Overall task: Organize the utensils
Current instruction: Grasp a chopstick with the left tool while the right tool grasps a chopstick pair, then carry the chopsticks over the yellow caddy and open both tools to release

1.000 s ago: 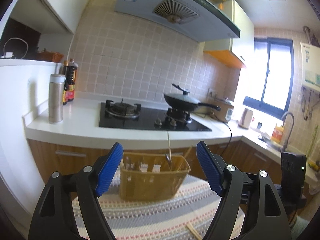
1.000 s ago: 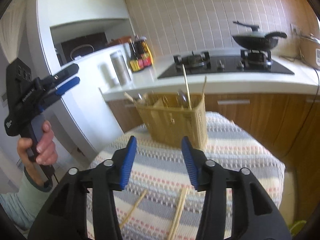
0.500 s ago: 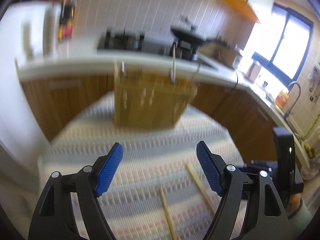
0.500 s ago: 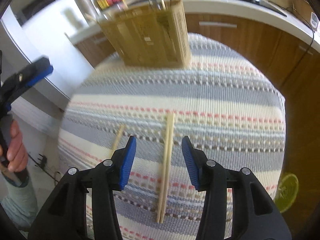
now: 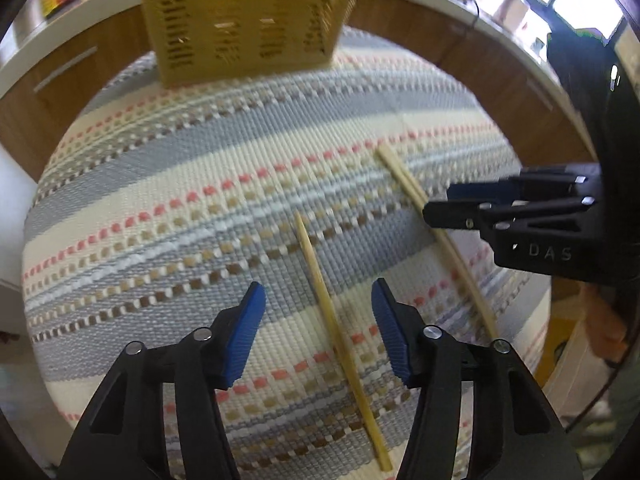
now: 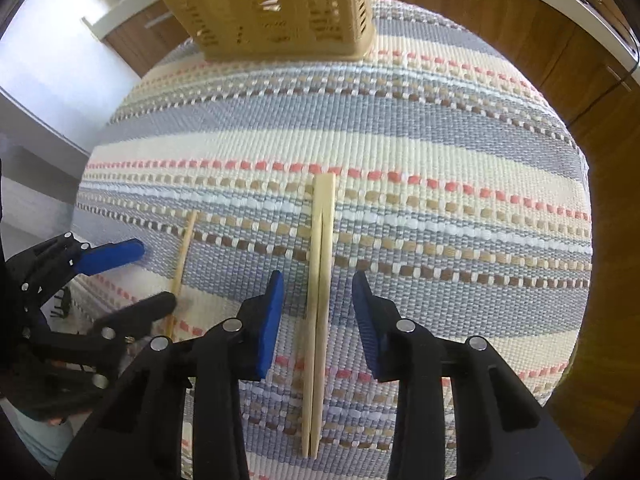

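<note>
A: We are in a kitchen, with wooden cabinet doors [image 6: 560, 52] behind and a round desk covered by a striped woven cloth [image 6: 440, 140]. How much of the tidying is finished, do you think?

B: Not all of it. The yellow slotted basket [image 6: 276, 4] stands at the far edge of the desk, but its top is cut off in both views, so I cannot say what is inside. Chopsticks are lying loose on the cloth, well apart from the basket.

A: How many do you count?

B: A pair of chopsticks [image 6: 318, 280] lies side by side, touching each other, and a single chopstick [image 5: 336, 320] lies alone to its left. So three sticks, I judge, are left to go into the basket.

A: And the claws?

B: The left claw [image 5: 318, 332] is released; its blue pads stand on both sides of the single chopstick, just above it, and they do not touch it. The right claw [image 6: 318, 312] is also released and hangs over the pair, with one pad on each side. Neither one is grasping anything.

A: So the picking is not yet done?

B: Yes. In my opinion both claws are placed for a grasp, but nothing is lifted. Closing, lifting and carrying to the basket are left for all three sticks.
</note>
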A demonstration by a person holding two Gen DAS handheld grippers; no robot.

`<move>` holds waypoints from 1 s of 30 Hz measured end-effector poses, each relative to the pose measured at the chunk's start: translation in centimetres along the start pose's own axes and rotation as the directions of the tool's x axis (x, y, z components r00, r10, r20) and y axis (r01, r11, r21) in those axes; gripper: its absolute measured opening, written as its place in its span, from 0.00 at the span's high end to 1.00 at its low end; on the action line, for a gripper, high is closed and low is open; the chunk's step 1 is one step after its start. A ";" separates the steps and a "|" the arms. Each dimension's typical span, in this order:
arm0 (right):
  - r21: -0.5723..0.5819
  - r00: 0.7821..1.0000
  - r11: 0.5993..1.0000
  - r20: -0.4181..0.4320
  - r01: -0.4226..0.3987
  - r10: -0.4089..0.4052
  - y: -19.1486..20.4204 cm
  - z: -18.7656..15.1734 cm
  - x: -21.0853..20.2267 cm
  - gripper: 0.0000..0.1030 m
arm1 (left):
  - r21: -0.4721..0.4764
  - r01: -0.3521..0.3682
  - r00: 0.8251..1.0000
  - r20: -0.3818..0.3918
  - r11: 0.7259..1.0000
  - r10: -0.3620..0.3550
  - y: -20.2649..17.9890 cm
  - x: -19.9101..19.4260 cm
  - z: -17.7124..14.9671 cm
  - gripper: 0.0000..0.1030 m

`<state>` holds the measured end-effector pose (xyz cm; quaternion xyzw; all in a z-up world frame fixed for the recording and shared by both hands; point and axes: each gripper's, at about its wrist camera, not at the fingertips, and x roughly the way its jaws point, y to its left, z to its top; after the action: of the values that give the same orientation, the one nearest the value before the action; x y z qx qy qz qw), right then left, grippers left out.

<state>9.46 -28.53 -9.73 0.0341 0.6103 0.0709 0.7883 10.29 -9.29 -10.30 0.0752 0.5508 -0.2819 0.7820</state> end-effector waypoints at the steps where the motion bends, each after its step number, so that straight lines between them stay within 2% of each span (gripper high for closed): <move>1: -0.003 1.000 1.000 -0.008 0.006 -0.006 0.2 0.0 0.2 0.71 | 0.011 -0.005 1.000 -0.017 1.000 0.006 -0.2 0.4 0.0 0.56; 2: -0.009 1.000 1.000 -0.016 0.013 -0.013 0.3 0.0 0.4 0.73 | 0.017 -0.008 1.000 -0.030 1.000 0.008 -0.6 0.6 0.2 0.59; 7: -0.046 0.998 0.998 -0.041 0.046 -0.048 1.3 -0.1 1.6 0.78 | 0.065 -0.056 0.996 -0.063 0.996 0.060 -1.7 1.3 0.8 0.60; 9: -0.056 0.997 0.997 -0.054 0.046 -0.049 1.7 -0.1 1.8 0.85 | 0.089 -0.083 0.994 -0.070 0.993 0.090 -2.2 1.6 0.9 0.61; 11: -0.068 0.996 0.995 -0.059 0.069 -0.073 1.9 0.0 1.9 0.90 | 0.113 -0.121 0.989 -0.069 0.986 0.129 -3.5 2.8 1.4 0.72; 17: -0.082 0.996 0.994 -0.043 0.070 -0.074 2.0 -0.3 2.1 0.90 | 0.124 -0.193 0.979 -0.046 0.973 0.200 -4.7 3.5 1.2 0.89; 20: -0.074 0.998 0.996 -0.034 0.054 -0.056 1.2 -1.6 1.2 0.90 | 0.110 -0.203 0.978 -0.031 0.973 0.207 -4.8 3.5 1.0 0.96; 23: -0.077 0.999 0.996 -0.009 0.035 -0.036 0.5 -2.6 -0.1 0.90 | 0.076 -0.159 0.987 -0.001 0.984 0.160 -3.7 2.3 -0.1 0.96; 28: -0.086 0.998 0.996 0.064 -0.018 0.023 0.0 -2.6 -3.3 0.90 | 0.045 -0.123 0.987 0.110 0.991 0.117 -3.8 -0.3 -0.7 0.96; 30: -0.096 0.993 0.995 0.110 -0.031 0.042 -0.1 -2.6 -4.9 0.90 | 0.022 -0.105 0.980 0.174 0.994 0.100 -3.5 -2.2 -0.6 0.96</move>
<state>5.76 -29.44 -5.72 0.0120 0.5603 0.1119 0.8206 7.45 -11.19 -7.83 0.0908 0.4721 -0.2553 0.8389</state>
